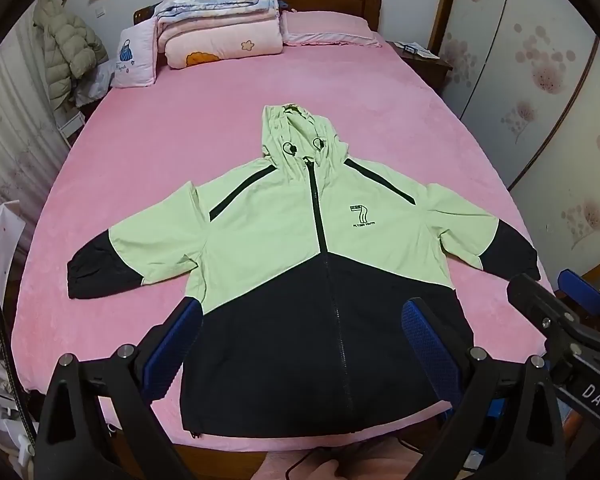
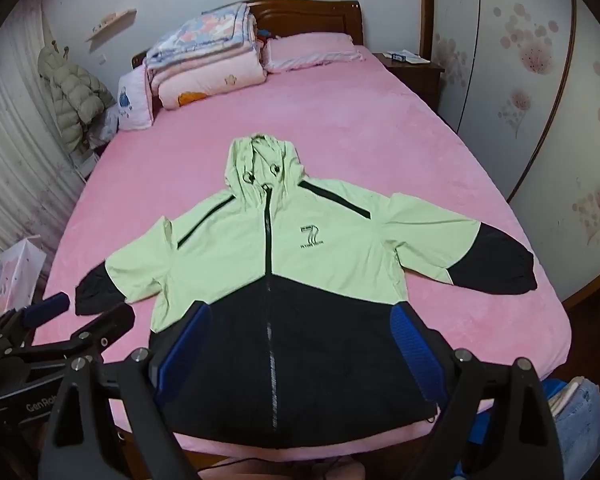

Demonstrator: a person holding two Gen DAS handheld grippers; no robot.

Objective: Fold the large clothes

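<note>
Left wrist view cuts off our left gripper (image 1: pixel 302 320) at its base; jaws wide, holding nothing, above the jacket's (image 1: pixel 300 240) dark hem. We see the smooth green-and-black jacket flat, zipped, on the plush pink bed (image 1: pixel 160 152). Our right gripper (image 2: pixel 302 326), also spread empty, hides the hem corners toward 6 o'clock.

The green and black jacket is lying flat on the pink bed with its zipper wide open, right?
Not quite. The jacket does lie flat on the pink bed, but its zipper is closed all the way up to the hood. Both wrist views show it, the left most clearly.
</note>
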